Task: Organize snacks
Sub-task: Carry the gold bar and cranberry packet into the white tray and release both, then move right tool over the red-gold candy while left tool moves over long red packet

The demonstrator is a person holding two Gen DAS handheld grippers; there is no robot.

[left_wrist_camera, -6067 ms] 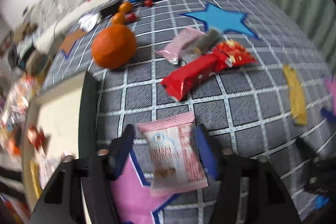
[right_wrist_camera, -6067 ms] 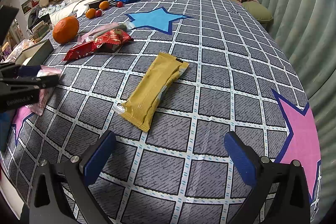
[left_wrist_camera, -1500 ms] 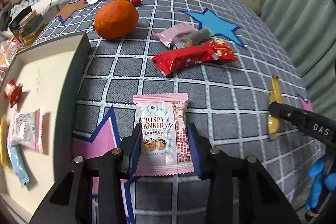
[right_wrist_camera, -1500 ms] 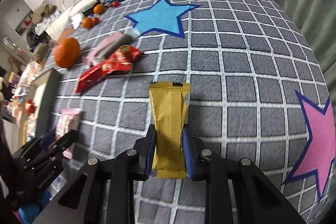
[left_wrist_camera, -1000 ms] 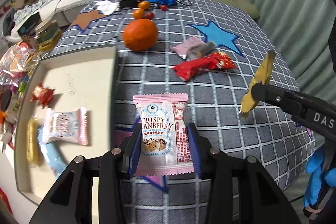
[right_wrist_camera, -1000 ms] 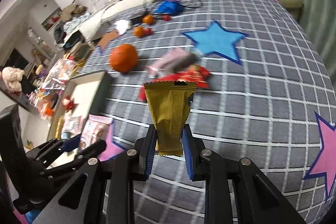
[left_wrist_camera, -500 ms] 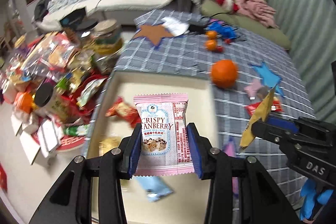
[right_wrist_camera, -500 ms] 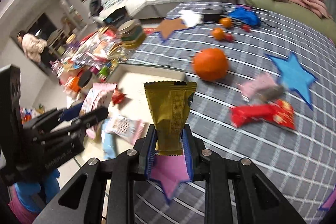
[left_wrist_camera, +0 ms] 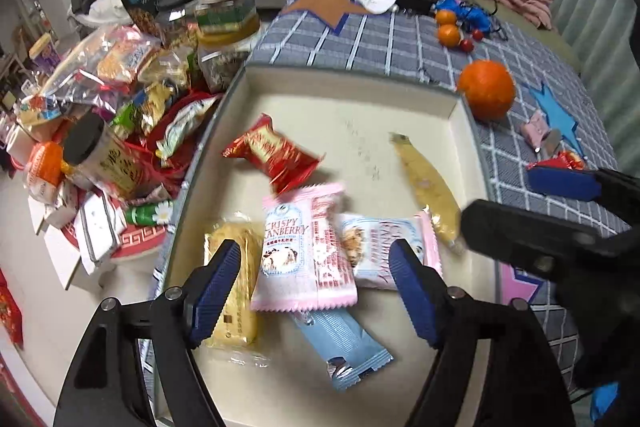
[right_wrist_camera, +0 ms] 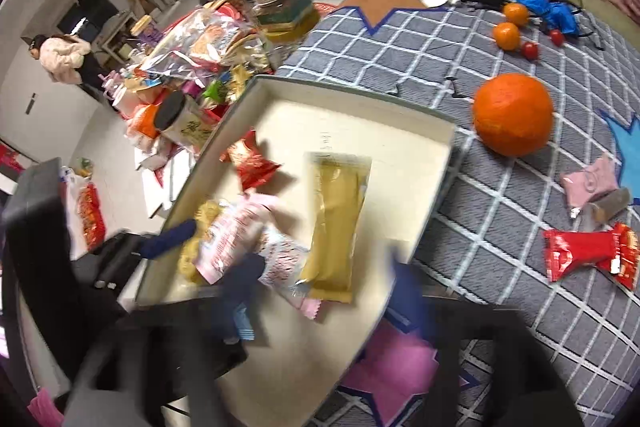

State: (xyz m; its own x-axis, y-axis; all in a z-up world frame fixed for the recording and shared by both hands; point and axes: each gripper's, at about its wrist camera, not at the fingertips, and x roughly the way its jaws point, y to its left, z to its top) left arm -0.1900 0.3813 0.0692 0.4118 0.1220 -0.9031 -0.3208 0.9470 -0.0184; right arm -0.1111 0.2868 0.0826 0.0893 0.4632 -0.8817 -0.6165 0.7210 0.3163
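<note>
Your left gripper (left_wrist_camera: 316,279) and right gripper (right_wrist_camera: 320,301) now gape empty; the pink pack (left_wrist_camera: 304,247) and gold pack (right_wrist_camera: 334,223), pinched before, lie in the tray (left_wrist_camera: 360,77).

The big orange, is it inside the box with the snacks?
No, the big orange sits on the checkered cloth just outside the box.

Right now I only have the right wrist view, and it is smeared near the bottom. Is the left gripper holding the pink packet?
Observer: No. The left gripper is open; the pink cranberry packet lies in the tray, touching neither pad.
Reviewer: Anything under that packet?
Observer: It overlaps a second cranberry packet and the top of a light blue packet.
Reviewer: And the right gripper?
Observer: From the left wrist, the right gripper has its fingers apart; the yellow packet lies flat in the tray.
</note>
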